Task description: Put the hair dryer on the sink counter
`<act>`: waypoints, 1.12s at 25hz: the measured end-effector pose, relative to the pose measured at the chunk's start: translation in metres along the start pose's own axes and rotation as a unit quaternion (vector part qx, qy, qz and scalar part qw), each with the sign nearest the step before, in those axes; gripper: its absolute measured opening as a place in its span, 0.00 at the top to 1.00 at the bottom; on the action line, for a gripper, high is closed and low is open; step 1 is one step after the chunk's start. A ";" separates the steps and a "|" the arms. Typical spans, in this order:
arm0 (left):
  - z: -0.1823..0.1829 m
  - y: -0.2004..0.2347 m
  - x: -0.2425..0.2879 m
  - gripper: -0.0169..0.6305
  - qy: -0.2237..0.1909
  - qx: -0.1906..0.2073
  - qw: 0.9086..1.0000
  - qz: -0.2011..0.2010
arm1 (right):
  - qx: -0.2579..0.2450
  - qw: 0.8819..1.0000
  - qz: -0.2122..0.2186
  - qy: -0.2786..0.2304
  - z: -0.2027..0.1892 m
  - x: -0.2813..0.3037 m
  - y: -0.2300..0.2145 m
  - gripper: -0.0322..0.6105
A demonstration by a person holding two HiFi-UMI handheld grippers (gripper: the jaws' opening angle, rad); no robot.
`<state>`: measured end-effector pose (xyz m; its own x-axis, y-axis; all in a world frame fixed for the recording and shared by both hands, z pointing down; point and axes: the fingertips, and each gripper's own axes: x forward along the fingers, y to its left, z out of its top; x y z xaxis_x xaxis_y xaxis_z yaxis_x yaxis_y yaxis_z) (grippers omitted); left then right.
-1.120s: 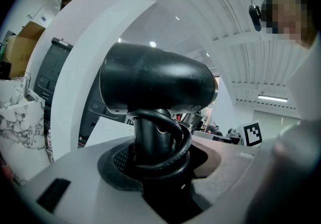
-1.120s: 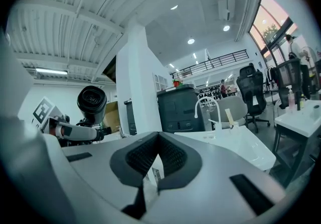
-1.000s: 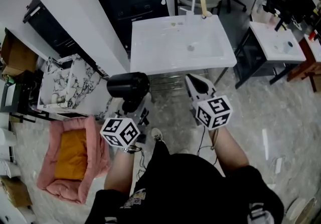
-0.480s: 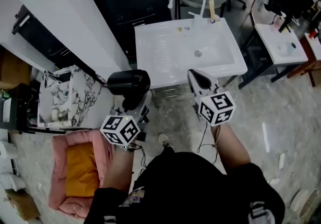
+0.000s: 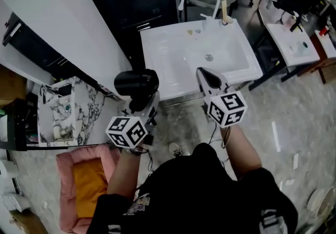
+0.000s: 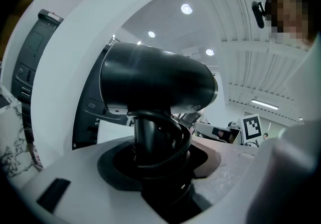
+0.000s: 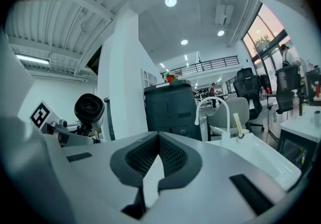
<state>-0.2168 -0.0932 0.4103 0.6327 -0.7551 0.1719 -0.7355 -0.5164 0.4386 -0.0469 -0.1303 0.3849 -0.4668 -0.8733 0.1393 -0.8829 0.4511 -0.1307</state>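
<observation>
I judge this mid-carry: my left claw [image 5: 138, 103] is clamped on the handle of the hair dryer [image 5: 136, 83], just short of the near left corner of the sink worktop [image 5: 157, 62], my right claw [image 5: 203, 74] is together and empty, and next I should reach over the rim and lower it.

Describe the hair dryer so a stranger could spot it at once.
Start at the white sink counter in the upper middle of the head view. Just off its near left corner, the left gripper holds the hair dryer upright by its handle. It is the only glossy black barrel there; the right gripper beside it is empty.
</observation>
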 end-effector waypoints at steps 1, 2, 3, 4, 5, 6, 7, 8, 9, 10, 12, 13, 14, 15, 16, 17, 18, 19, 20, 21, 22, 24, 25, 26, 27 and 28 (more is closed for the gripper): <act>0.001 0.003 0.003 0.65 0.001 -0.001 1.000 -0.001 | -0.002 1.000 -0.002 0.001 0.001 0.003 -0.001 0.95; 0.002 0.005 0.007 0.65 0.003 -0.002 1.000 -0.002 | -0.004 1.000 -0.003 0.002 0.003 0.007 -0.003 0.95; 0.003 0.008 0.011 0.65 0.005 -0.002 1.000 -0.003 | -0.005 1.000 -0.005 0.002 0.004 0.010 -0.005 0.95; 0.004 0.010 0.016 0.65 0.007 -0.002 1.000 -0.004 | -0.006 1.000 -0.006 0.002 0.006 0.014 -0.007 0.95; 0.004 0.012 0.021 0.65 0.009 -0.003 1.000 -0.005 | -0.006 1.000 -0.006 0.001 0.007 0.018 -0.009 0.95; 0.004 0.014 0.026 0.65 0.012 -0.003 1.000 -0.005 | -0.005 1.000 -0.006 0.001 0.007 0.021 -0.013 0.95; 0.003 0.016 0.031 0.65 0.014 -0.004 1.000 -0.005 | -0.005 1.000 -0.006 0.001 0.006 0.025 -0.017 0.95; 0.002 0.017 0.037 0.65 0.016 -0.005 1.000 -0.005 | -0.005 1.000 -0.006 0.001 0.006 0.029 -0.021 0.95; 0.002 0.019 0.043 0.65 0.018 -0.005 1.000 -0.004 | -0.004 1.000 -0.005 0.002 0.006 0.034 -0.027 0.95; 0.002 0.021 0.051 0.65 0.019 -0.004 1.000 -0.002 | -0.003 1.000 -0.004 0.004 0.006 0.039 -0.032 0.95; 0.003 0.025 0.067 0.65 0.021 -0.005 1.000 0.004 | 0.002 1.000 -0.001 0.007 0.005 0.050 -0.045 0.95; 0.003 0.027 0.076 0.65 0.022 -0.006 1.000 0.008 | 0.004 1.000 0.002 0.008 0.004 0.056 -0.053 0.95; 0.004 0.028 0.085 0.65 0.024 -0.008 1.000 0.011 | 0.006 1.000 0.005 0.010 0.004 0.063 -0.061 0.95; 0.004 0.030 0.095 0.65 0.025 -0.008 1.000 0.015 | 0.008 1.000 0.008 0.012 0.003 0.070 -0.069 0.95; 0.005 0.033 0.106 0.65 0.027 -0.009 0.999 0.019 | 0.010 1.000 0.012 0.014 0.003 0.077 -0.078 0.95; 0.006 0.035 0.117 0.65 0.029 -0.010 0.999 0.023 | 0.012 1.000 0.015 0.017 0.002 0.086 -0.086 0.95; 0.007 0.037 0.128 0.65 0.030 -0.011 0.999 0.028 | 0.014 1.000 0.020 0.020 0.001 0.094 -0.095 0.95; 0.008 0.040 0.138 0.65 0.032 -0.013 0.999 0.033 | 0.016 0.999 0.025 0.022 0.001 0.102 -0.103 0.95; 0.010 0.043 0.149 0.65 0.033 -0.015 0.999 0.038 | 0.017 0.999 0.030 0.025 0.001 0.110 -0.110 0.95; 0.012 0.046 0.159 0.65 0.034 -0.016 0.998 0.043 | 0.019 0.999 0.035 0.027 0.002 0.118 -0.118 0.95; 0.013 0.048 0.169 0.65 0.035 -0.016 0.998 0.047 | 0.021 0.999 0.039 0.029 0.002 0.126 -0.125 0.95; 0.015 0.054 0.190 0.65 0.038 -0.018 0.998 0.055 | 0.025 0.998 0.046 0.035 0.000 0.142 -0.139 0.95; 0.015 0.058 0.200 0.65 0.040 -0.018 0.997 0.059 | 0.027 0.998 0.049 0.037 -0.001 0.150 -0.147 0.95; 0.015 0.062 0.211 0.65 0.041 -0.018 0.997 0.062 | 0.029 0.998 0.052 0.039 -0.002 0.158 -0.153 0.95; 0.015 0.066 0.220 0.65 0.043 -0.017 0.997 0.066 | 0.030 0.997 0.054 0.041 -0.004 0.165 -0.159 0.95; 0.015 0.070 0.230 0.65 0.046 -0.017 0.996 0.070 | 0.031 0.997 0.057 0.043 -0.005 0.173 -0.165 0.95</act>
<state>-0.1267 -0.3093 0.4672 0.5455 -0.7778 0.3120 -0.8099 -0.3935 0.4350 0.0178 -0.3545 0.4354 -0.5688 -0.7969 0.2034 -0.8204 0.5319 -0.2100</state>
